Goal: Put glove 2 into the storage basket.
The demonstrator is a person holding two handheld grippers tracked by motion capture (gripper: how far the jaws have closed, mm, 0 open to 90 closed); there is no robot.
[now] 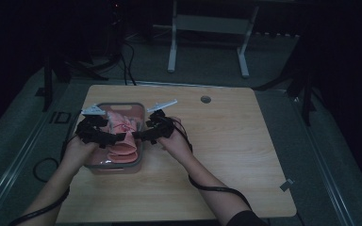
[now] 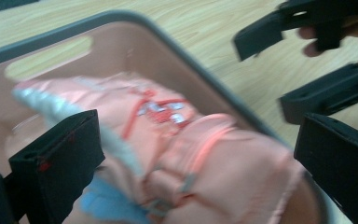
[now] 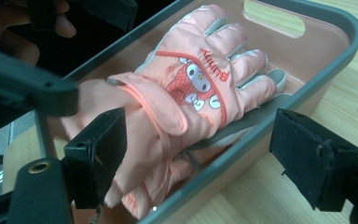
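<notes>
High view, going from left to right: left gripper (image 1: pixel 115 140) hovering over the left rim of the pink basket (image 1: pixel 136 162), fingers standing wide apart and gripping nothing. Pink gloves (image 1: pixel 122 134) lying inside the basket, between the two grippers, stacked one on the other. Right gripper (image 1: pixel 139 135) hanging at the right rim of the basket, fingers also spread open, nothing between the pads. Basket sitting on the left part of the wooden worktop (image 1: pixel 226 141).

Left gripper view: gloves (image 2: pixel 205 158) lying just under the open fingers (image 2: pixel 60 158), picture blurred.

Right gripper view: upper glove (image 3: pixel 191 88) lying palm down with a cartoon rabbit on its back, fingertips pointing toward the handle slot of the basket (image 3: pixel 349 42); one finger (image 3: pixel 98 154) over the cuff, not pressing on it, the other outside the basket wall.
</notes>
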